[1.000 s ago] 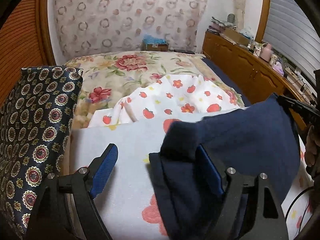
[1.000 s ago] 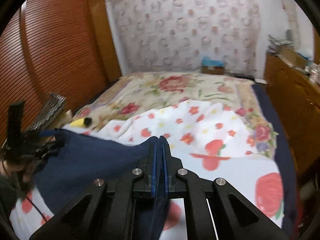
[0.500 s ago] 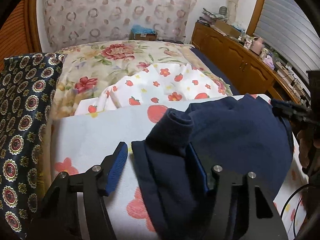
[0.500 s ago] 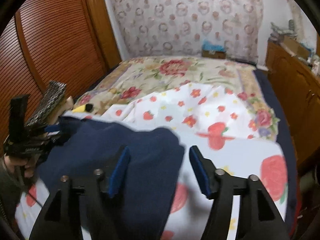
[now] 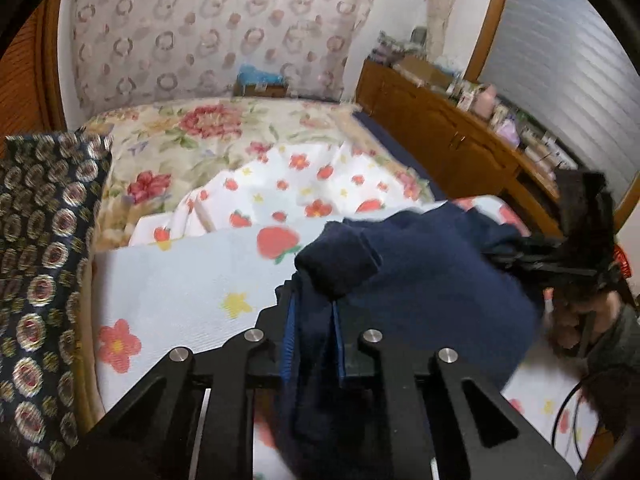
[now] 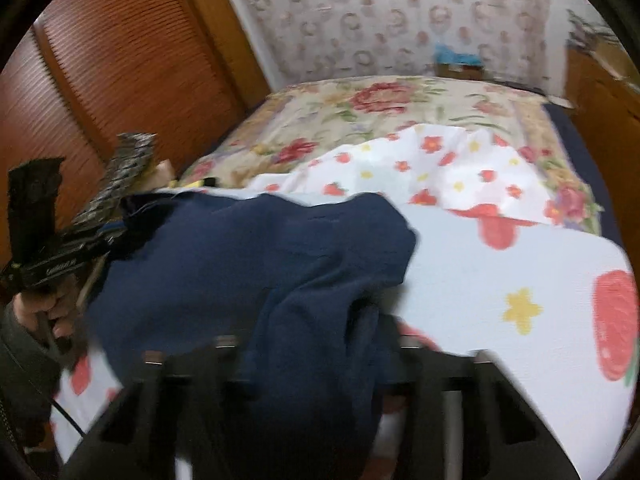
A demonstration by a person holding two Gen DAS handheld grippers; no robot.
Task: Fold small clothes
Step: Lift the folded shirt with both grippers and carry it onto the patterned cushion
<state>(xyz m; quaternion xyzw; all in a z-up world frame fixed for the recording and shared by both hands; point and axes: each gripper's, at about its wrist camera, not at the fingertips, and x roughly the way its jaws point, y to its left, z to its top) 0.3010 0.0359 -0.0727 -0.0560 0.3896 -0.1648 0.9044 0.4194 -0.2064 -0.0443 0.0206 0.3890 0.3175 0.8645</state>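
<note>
On the strawberry sheet (image 5: pixel 180 292), your left gripper (image 5: pixel 313 336) pinches the navy garment (image 5: pixel 432 292), likely anchoring that edge for folding. Cloth hides your right gripper (image 6: pixel 312 364); whether it grips, I cannot tell.

No text can be read; pale lettering on the side of the left gripper (image 6: pixel 60 266), seen from the right wrist, is too blurred to make out

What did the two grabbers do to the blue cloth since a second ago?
The left gripper, open before, has shut on the navy garment. The right gripper, clamped a second ago, opened half a second back; now cloth covers it, blurred, so its grip is unclear. The strawberry sheet and patterned pillow stayed put.
</note>
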